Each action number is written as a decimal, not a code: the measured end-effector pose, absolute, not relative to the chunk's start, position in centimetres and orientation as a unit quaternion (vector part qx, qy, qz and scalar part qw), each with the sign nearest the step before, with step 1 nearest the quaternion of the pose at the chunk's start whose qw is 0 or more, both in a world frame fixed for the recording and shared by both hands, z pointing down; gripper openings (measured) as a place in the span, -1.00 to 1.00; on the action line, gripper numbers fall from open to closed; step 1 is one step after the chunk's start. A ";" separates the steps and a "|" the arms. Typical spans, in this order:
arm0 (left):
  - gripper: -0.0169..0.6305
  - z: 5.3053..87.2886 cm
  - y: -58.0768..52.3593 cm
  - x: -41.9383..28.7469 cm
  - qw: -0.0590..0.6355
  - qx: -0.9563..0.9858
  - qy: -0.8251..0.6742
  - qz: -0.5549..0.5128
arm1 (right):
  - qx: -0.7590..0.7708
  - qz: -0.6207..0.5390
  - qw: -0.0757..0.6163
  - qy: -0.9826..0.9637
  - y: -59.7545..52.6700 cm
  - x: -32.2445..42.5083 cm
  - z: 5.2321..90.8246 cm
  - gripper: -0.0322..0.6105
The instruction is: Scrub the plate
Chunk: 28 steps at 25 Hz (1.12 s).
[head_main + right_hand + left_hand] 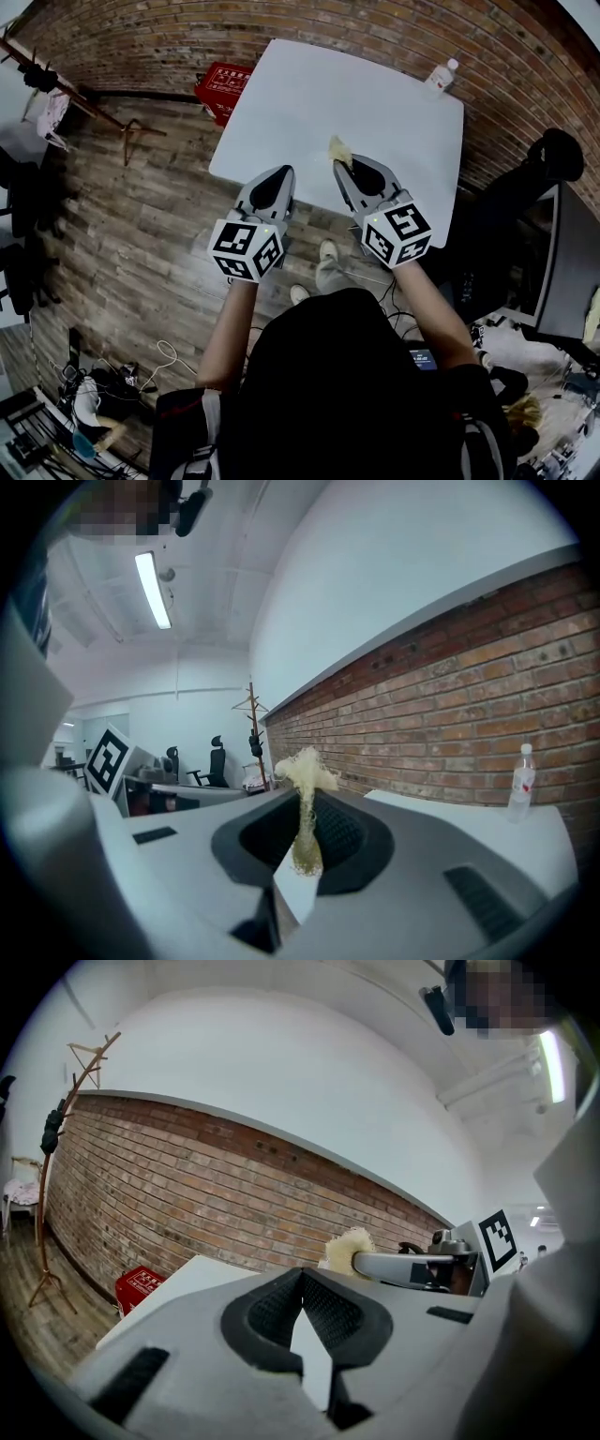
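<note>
A pale yellow scrub pad (338, 150) is pinched between the closed jaws of the right gripper (343, 165), held just above the near part of a white table (328, 94). In the right gripper view the pad (302, 766) is squeezed thin between the dark ribbed pads, and its frayed top fans out above the tips. The left gripper (279, 172) is just beside it, over the table's near edge, its jaws fully together with nothing between them (302, 1275). A clear bottle (441, 77) stands upright at the table's far right corner. A red box (223, 89) sits on the wooden floor by the brick wall.
</note>
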<state>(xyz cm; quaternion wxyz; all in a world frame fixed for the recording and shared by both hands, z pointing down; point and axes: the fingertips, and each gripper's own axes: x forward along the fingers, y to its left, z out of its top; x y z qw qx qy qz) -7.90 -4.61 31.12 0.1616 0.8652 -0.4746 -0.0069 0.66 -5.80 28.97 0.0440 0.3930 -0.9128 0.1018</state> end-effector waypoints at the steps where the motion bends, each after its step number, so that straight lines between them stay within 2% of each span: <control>1: -0.90 31.5 -5.1 -7.7 0.164 0.865 -0.474 -0.006 | 0.391 0.104 0.045 -0.913 -6.3 0.8 29.3 -0.75; 11: -0.90 35.1 -8.4 -6.4 0.155 0.872 -0.465 0.006 | 0.366 0.135 0.085 -0.917 -10.0 1.2 34.1 -0.75; 28: -0.89 42.1 -10.7 -6.3 0.190 0.873 -0.448 0.039 | 0.336 0.151 0.138 -0.919 -12.1 1.6 39.7 -0.75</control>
